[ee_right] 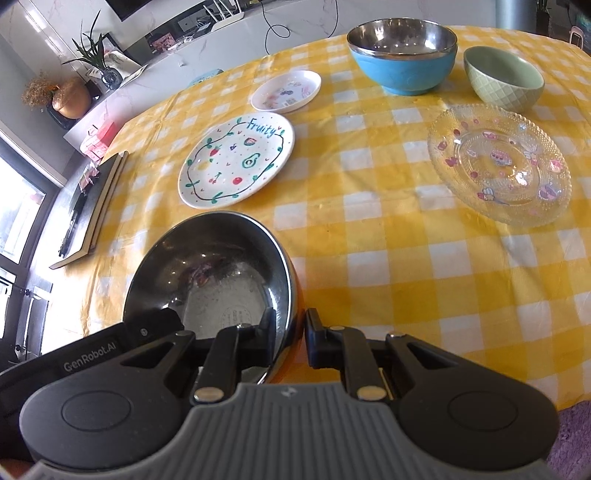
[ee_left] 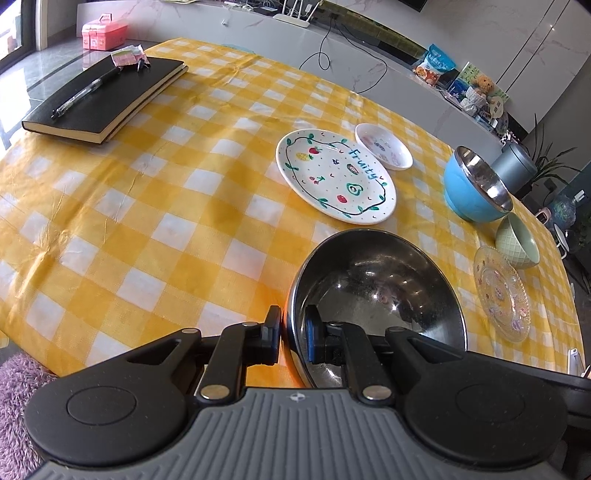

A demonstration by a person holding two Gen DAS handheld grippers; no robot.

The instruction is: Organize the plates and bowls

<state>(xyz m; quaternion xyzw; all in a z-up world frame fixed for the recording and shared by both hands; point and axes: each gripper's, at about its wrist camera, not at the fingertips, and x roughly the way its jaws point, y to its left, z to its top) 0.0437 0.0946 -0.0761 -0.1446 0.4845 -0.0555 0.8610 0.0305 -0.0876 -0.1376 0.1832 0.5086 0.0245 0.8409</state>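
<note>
A steel bowl with an orange outside (ee_left: 376, 291) (ee_right: 210, 269) sits near the table's front edge. My left gripper (ee_left: 293, 338) is shut on its left rim, one finger inside and one outside. My right gripper (ee_right: 290, 339) is shut on its right rim in the same way. Beyond it lie a white "Fruity" plate (ee_left: 334, 177) (ee_right: 236, 160) and a small white dish (ee_left: 384, 146) (ee_right: 286, 90). A blue bowl with steel lining (ee_left: 474, 184) (ee_right: 402, 55), a green bowl (ee_left: 517, 240) (ee_right: 504, 77) and a clear glass plate (ee_left: 502, 299) (ee_right: 498, 162) stand to the right.
A yellow checked cloth (ee_left: 147, 206) (ee_right: 388, 258) covers the table. A black notebook with a pen (ee_left: 105, 98) (ee_right: 94, 206) lies at the far left. A counter with cables, a pink box (ee_left: 104, 31) and plants runs behind the table. A purple rug (ee_left: 18, 384) shows below the table edge.
</note>
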